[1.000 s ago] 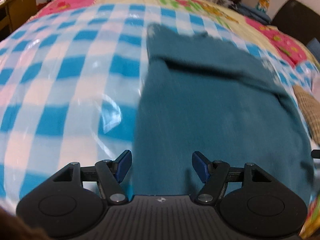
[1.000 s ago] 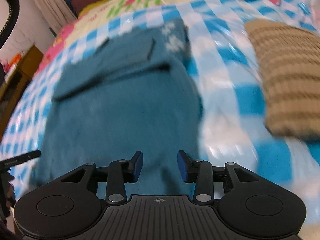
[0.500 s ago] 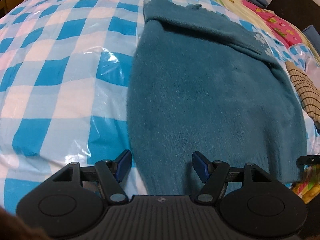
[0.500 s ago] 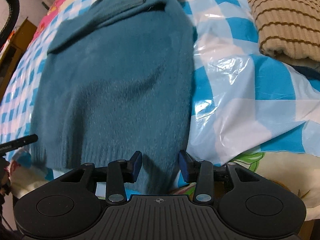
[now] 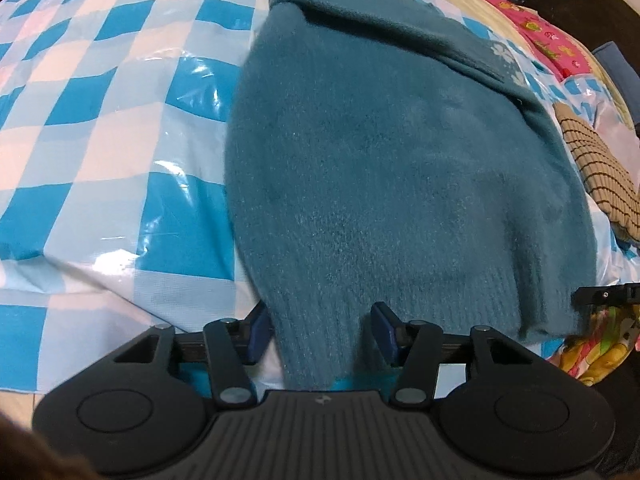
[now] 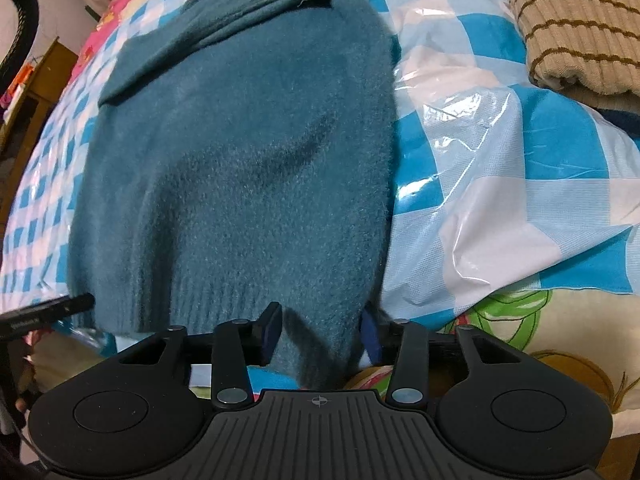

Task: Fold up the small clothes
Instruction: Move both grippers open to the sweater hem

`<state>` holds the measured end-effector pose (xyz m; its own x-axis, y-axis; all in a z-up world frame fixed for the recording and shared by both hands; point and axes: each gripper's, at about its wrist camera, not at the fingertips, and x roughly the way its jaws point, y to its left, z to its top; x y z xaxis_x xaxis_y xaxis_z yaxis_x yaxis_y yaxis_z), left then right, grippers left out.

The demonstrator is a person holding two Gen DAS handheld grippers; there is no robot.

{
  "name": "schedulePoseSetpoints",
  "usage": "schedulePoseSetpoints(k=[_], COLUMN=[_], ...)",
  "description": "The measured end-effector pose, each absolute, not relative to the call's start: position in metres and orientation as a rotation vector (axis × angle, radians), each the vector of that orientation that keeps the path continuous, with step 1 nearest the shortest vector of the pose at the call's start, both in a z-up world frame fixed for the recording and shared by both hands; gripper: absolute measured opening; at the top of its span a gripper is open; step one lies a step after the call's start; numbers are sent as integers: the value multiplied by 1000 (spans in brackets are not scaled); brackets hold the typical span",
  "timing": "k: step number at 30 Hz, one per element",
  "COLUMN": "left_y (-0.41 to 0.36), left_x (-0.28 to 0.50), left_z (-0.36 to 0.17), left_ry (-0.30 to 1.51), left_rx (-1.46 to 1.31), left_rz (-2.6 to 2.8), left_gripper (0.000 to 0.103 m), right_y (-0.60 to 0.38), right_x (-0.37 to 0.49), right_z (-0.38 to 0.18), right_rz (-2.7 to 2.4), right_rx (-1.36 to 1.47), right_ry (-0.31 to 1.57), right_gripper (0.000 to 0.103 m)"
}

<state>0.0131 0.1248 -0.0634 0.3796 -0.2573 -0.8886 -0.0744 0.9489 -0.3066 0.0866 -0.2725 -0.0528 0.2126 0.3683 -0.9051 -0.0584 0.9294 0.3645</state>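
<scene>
The teal sweater [image 5: 400,184] lies flat on the blue-and-white checked plastic sheet [image 5: 100,128], ribbed hem nearest the cameras. Its left hem corner runs between the jaws of the left gripper [image 5: 320,334], which have just been closing; the blue pads flank the knit, with a gap showing on the right. The right hem corner fills the right gripper [image 6: 318,330], jaws just narrowed and pinching the fabric. A tan striped knit [image 6: 572,24] sits beside, apart.

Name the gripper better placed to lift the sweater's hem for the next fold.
Neither clearly: the left gripper and right gripper have each just been closing around a hem corner of the teal sweater, so lifting together looks best.
</scene>
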Motion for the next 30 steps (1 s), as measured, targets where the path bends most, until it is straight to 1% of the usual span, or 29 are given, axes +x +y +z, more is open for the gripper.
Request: schedulePoseSetpoints(k=[1, 2, 3, 4, 8, 13, 17, 19, 21, 26, 29, 30], left_y=[124, 124, 124, 124, 131, 135, 139, 138, 137, 141, 144, 144], left_x=[14, 15, 15, 15, 12, 10, 6, 5, 7, 8, 7, 7], left_z=[-64, -64, -64, -63, -64, -66, -59, -58, -63, -67, -67, -66], left_ry=[1185, 1187, 1186, 1185, 1191, 1210, 1201, 1204, 1225, 1227, 1230, 1229], left_rx=[-322, -323, -323, -327, -357, -357, -367, -349, -324, -333, -338, -336], left_rz=[-117, -116, -120, -123, -114, -80, -90, -95, -81, -69, -69, -68], left_gripper=[56, 55, 53, 49, 42, 25, 23, 23, 23, 23, 24, 24], right_y=[-274, -277, -279, -282, -283, -278, -281, -280, -280, -270, -279, -279], right_x=[87, 86, 86, 85, 82, 82, 81, 85, 91, 85, 83, 80], right_z=[-53, -52, -49, -46, -34, -26, -12, -15, -22, -15, -1, 7], right_rz=[298, 297, 298, 298, 249, 241, 212, 196, 167, 185, 148, 129], right_rx=[283, 299, 314, 323, 236, 147, 71, -14, -22, -85, -32, -38], right_ry=[1326, 1319, 1312, 1303, 1269, 1250, 1228, 1235, 1258, 1231, 1200, 1163], right_gripper=[21, 19, 13, 12, 11, 10, 10, 10, 11, 19, 20, 24])
